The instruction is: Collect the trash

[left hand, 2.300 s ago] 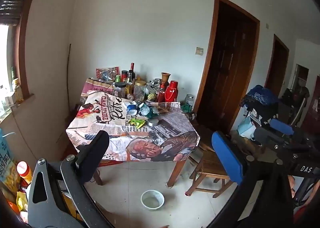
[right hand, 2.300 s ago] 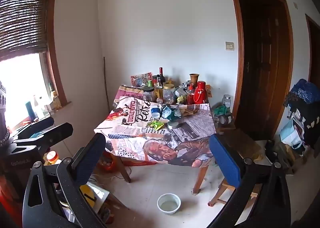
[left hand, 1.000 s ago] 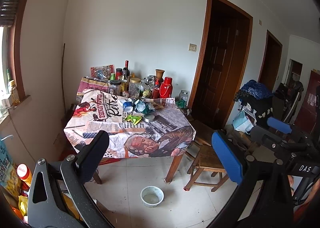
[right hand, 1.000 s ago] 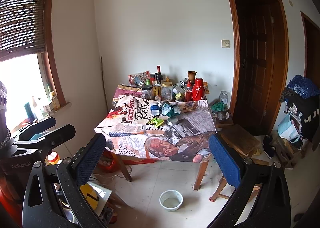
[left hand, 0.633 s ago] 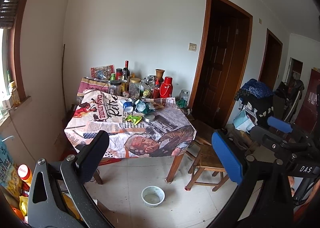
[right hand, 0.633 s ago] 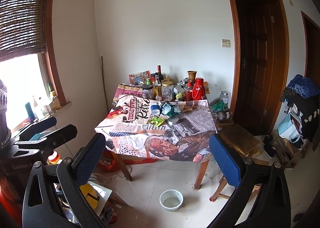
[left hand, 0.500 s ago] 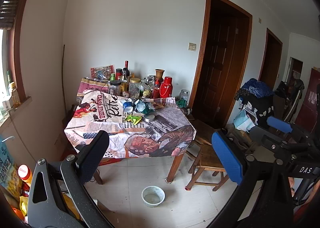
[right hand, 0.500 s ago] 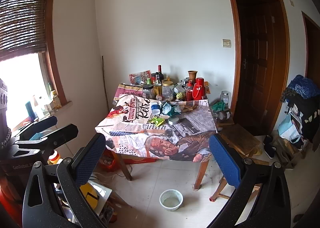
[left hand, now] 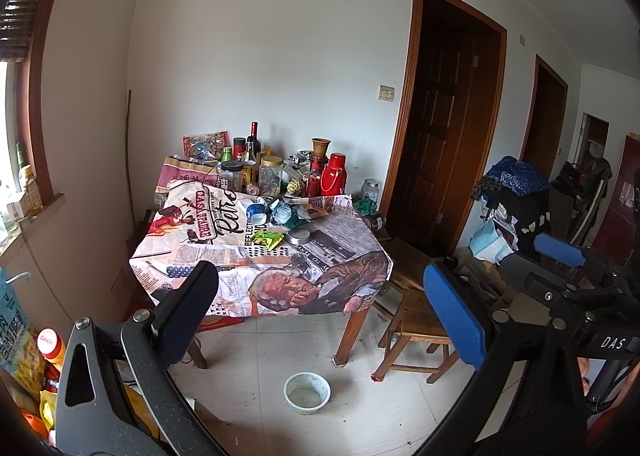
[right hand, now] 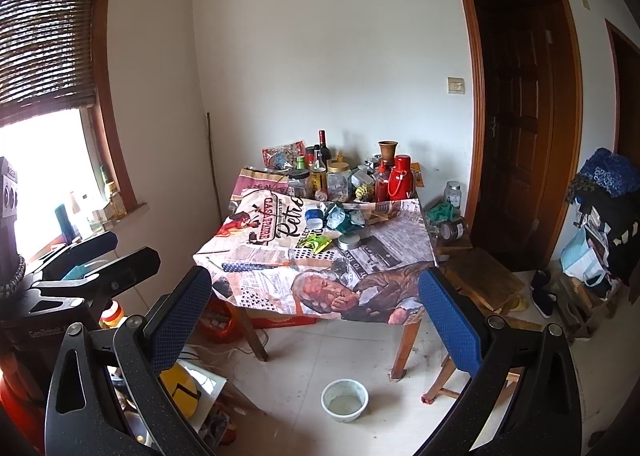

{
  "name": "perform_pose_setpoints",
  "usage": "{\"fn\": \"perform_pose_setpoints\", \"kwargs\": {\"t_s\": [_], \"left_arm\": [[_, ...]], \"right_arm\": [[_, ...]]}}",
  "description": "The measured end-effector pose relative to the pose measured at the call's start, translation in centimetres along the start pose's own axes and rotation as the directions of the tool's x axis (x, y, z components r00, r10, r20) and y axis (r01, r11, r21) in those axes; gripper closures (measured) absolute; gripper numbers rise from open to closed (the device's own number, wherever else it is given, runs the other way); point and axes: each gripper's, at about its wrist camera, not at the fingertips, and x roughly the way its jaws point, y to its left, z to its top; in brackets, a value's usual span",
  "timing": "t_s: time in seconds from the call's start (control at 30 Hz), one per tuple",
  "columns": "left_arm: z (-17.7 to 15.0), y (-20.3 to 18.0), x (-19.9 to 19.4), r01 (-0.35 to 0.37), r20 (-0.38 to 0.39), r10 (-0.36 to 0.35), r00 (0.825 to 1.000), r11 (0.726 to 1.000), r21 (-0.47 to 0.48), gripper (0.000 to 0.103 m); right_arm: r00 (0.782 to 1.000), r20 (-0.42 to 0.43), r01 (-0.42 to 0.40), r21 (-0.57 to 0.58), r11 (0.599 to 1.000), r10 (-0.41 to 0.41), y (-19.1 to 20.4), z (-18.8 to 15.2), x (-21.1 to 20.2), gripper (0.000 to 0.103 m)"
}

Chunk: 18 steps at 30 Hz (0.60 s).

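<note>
A table with a newspaper-print cloth (left hand: 224, 256) (right hand: 384, 256) stands against the far wall. On it lie a green-yellow wrapper (left hand: 269, 239) (right hand: 318, 243), crumpled teal-and-white wrappers (left hand: 287, 214) (right hand: 344, 219), a blue-white cup (left hand: 255, 212) (right hand: 313, 215) and a round metal lid (left hand: 300, 235) (right hand: 349, 242). My left gripper (left hand: 320, 312) is open and empty, well short of the table. My right gripper (right hand: 316, 308) is open and empty too, and also shows at the right edge of the left wrist view (left hand: 556, 256).
Bottles, jars and a red thermos (left hand: 334, 179) (right hand: 401, 181) crowd the table's back. A white bowl (left hand: 307, 393) (right hand: 345, 400) sits on the tiled floor. A wooden stool (left hand: 416, 324) stands right of the table. Clutter lies at the lower left; dark doors stand at the right.
Both views have shifted only slightly; the table sits at almost the same place. Both grippers stay open and empty.
</note>
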Motion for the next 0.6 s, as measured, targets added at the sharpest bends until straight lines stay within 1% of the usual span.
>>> {"fn": "perform_pose_setpoints", "kwargs": {"t_s": [0.3,0.43,0.6], "left_arm": [[0.0,-0.2,0.3,-0.006,0.001,0.006,1.0,1.0,0.004,0.0],[0.2,-0.8,0.7,-0.018,0.001,0.018,1.0,1.0,0.005,0.0],[0.4,-1.8,1.6,-0.031,0.004,0.031,1.0,0.999,0.006,0.0]], "right_arm": [[1.0,0.004,-0.008,-0.009,1.0,0.008,-0.9,0.1,0.3,0.0],[1.0,0.005,-0.009,-0.009,1.0,0.009,-0.8,0.1,0.3,0.0],[1.0,0.004,-0.016,-0.01,1.0,0.016,-1.9,0.3,0.8,0.0]]}}
